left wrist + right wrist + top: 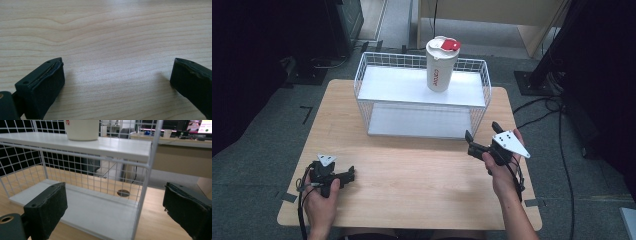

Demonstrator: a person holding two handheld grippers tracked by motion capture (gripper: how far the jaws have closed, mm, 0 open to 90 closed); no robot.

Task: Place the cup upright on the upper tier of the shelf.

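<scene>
Wooden table (412,170), wire rack (422,95) at far edge, both grippers' jaws wide apart, empty.

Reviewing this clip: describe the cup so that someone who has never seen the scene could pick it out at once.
At the far edge of the wooden table stands a white wire rack with two white shelves. The cup stands upright on the upper shelf, toward its right end. It is a tall white tumbler with red lettering and a red-and-white lid, and the rack holds nothing else.
</scene>
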